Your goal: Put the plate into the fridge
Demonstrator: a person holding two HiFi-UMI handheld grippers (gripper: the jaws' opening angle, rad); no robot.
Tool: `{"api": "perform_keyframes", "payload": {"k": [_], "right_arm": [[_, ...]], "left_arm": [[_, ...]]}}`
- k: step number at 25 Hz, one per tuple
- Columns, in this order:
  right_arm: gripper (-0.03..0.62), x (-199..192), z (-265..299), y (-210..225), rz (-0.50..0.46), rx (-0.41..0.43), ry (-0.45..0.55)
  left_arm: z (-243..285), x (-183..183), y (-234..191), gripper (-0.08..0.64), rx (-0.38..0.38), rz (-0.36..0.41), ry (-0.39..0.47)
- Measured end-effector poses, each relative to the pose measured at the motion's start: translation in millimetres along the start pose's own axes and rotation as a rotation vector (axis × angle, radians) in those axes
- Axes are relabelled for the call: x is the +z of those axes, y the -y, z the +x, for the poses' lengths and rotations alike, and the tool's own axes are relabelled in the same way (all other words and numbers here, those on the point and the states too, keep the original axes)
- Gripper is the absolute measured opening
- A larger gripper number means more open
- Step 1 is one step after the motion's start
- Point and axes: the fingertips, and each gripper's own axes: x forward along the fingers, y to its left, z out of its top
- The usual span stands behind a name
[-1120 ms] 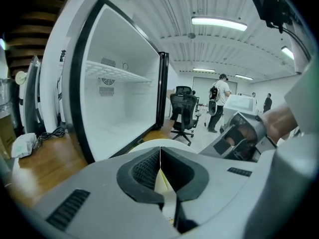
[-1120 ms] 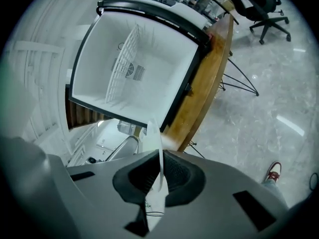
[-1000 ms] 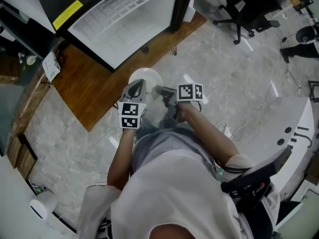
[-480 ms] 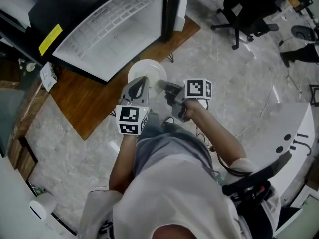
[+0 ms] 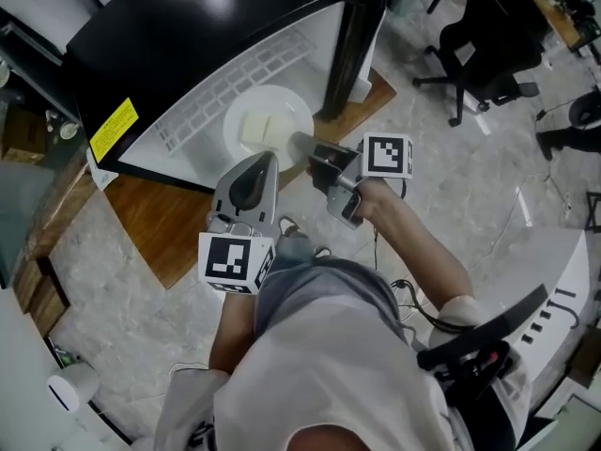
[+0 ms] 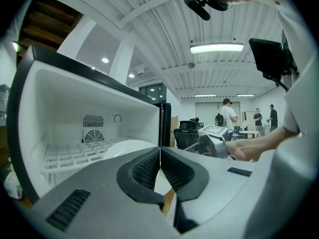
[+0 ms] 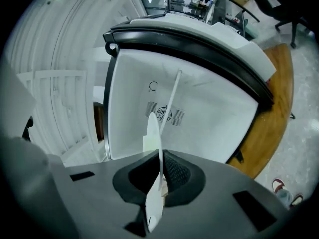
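A white plate point(image 5: 269, 123) with a pale block on it hangs level over the fridge's white wire shelf point(image 5: 225, 87), at the mouth of the open fridge point(image 5: 169, 40). My right gripper point(image 5: 302, 148) is shut on the plate's right rim. In the right gripper view the plate point(image 7: 152, 133) shows edge-on between the jaws of that gripper point(image 7: 160, 179), with the fridge's back wall point(image 7: 204, 108) behind it. Just below and left of the plate, my left gripper point(image 5: 264, 163) is shut and holds nothing. In the left gripper view its tips point(image 6: 159, 156) meet, and the plate point(image 6: 130, 146) lies beyond them.
The fridge stands on a wooden platform point(image 5: 155, 219) over a marble floor. A black post point(image 5: 349, 36) borders the opening on the right. An office chair point(image 5: 488, 54) stands at the upper right and a white curved table point(image 5: 563, 252) at the right. People stand far off in the left gripper view.
Both grippers and the plate have moved up and forward, from over the floor to the fridge opening. The plate now sits over the wire shelf. The right grip is unchanged.
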Motion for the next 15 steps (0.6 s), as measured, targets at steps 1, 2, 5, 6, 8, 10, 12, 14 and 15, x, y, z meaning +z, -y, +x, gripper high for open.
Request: {"api": "perform_keyframes", "payload": {"k": [1,2,5,6,8,10,12,14,15], "right_arm": [[0.026,10,13,0,0.013,0.006,-0.005],[0.026,17,24,-1,0.027,0.017,-0.010],[0.026,23,44,-5,0.088,0.043,-0.018],[0.026,25,49,-5,0.116,0.046,-0.017],[0.026,33,68,0,0.162,0.052,-0.018],[0.026,39,90,10,0.195,0.046,-0.030],[0.026,42,107,15,0.218,0.046,-0.038],[0.026,40,115,15,0.234,0.055,-0.048],[0.026,40,117,14,0.237,0.057,-0.056]], "left_arm": [[5,4,-9,0.020,0.009,0.008,0.007],[7,7,-17,0.020,0.020,0.023,0.011],[2,10,-24,0.020,0.046,0.060,0.028],[1,10,-26,0.020,0.049,0.065,0.034],[5,5,-36,0.020,0.051,0.069,0.036],[14,-8,-51,0.020,0.047,0.083,0.012],[23,-26,-62,0.020,0.047,0.104,-0.021],[30,-41,-68,0.020,0.054,0.113,-0.047],[32,-45,-70,0.020,0.061,0.111,-0.054]]}}
